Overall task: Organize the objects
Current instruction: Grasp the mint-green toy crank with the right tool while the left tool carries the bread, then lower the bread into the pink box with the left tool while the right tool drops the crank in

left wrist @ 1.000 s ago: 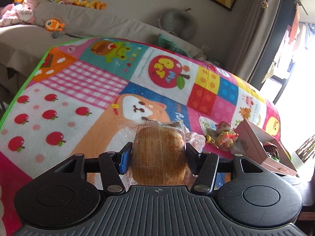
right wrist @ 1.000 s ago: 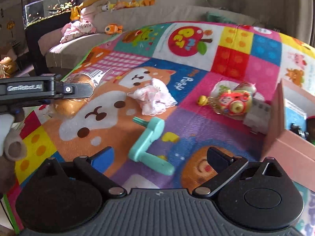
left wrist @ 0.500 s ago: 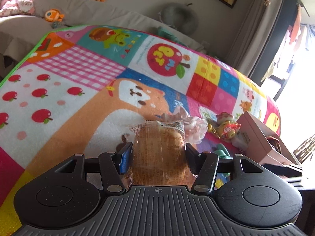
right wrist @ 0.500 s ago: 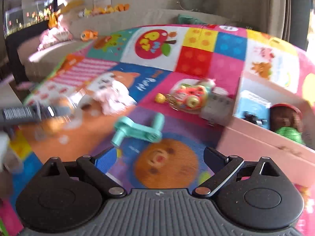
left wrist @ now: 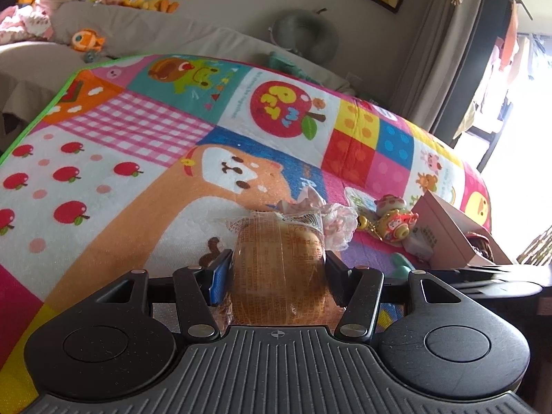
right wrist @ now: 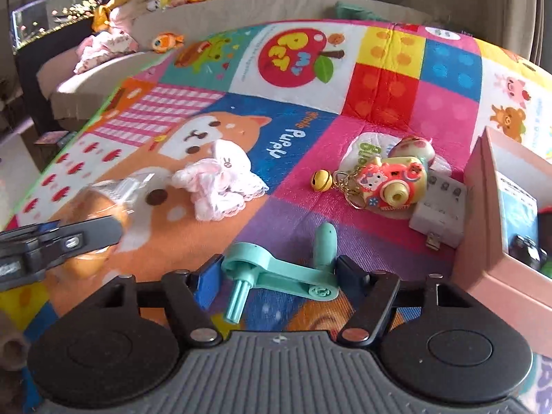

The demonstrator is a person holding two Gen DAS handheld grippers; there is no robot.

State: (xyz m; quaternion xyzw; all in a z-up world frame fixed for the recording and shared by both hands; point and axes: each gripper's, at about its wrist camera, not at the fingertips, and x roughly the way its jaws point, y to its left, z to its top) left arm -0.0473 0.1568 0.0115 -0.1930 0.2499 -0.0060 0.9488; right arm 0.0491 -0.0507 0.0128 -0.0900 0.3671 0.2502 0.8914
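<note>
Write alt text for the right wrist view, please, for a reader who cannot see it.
The right gripper is closing around a mint green crank handle lying on a colourful cartoon play mat. Farther back lie a pink lace cloth, a toy camera keychain and a white charger, beside a pink box at right.
</note>
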